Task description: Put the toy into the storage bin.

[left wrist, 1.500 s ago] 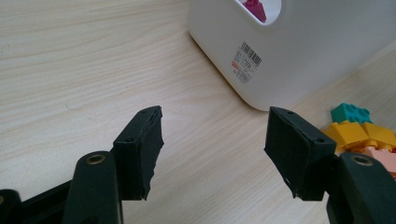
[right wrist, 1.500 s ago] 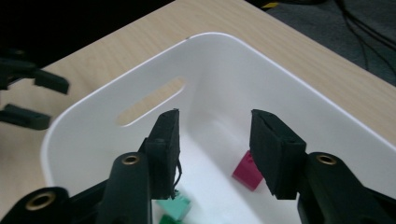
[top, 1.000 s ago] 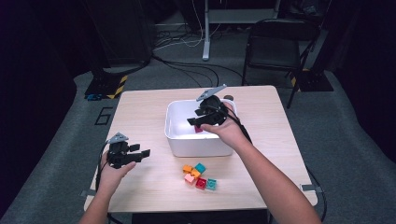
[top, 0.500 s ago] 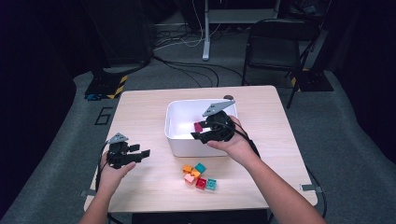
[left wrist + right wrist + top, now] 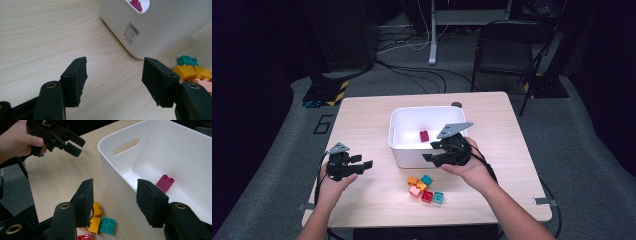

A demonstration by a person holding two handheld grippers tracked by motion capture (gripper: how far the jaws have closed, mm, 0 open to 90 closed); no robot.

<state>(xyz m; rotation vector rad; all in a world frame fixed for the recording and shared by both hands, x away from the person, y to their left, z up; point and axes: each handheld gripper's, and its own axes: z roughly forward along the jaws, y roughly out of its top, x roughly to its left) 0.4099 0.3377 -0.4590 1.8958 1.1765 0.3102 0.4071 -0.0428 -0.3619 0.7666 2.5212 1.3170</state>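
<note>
- The right gripper [image 5: 428, 159] is held over the near wall of the white bin [image 5: 404, 152]; its jaws are apart with nothing between them, and they have just been closing a little.
- A magenta brick [image 5: 165, 183] is seen lying on the floor of the bin.
- The left gripper [image 5: 368, 164] is held above the bare wooden table [image 5: 362, 120], well apart from the bin, with its jaws apart and empty.
- A small pile of bricks [image 5: 425, 188], orange, teal, pink and red, is seen on the table just in front of the bin.
- A white label [image 5: 131, 32] with a barcode and red and black print is stuck on the bin's outer wall; its writing is too small to be read.
</note>
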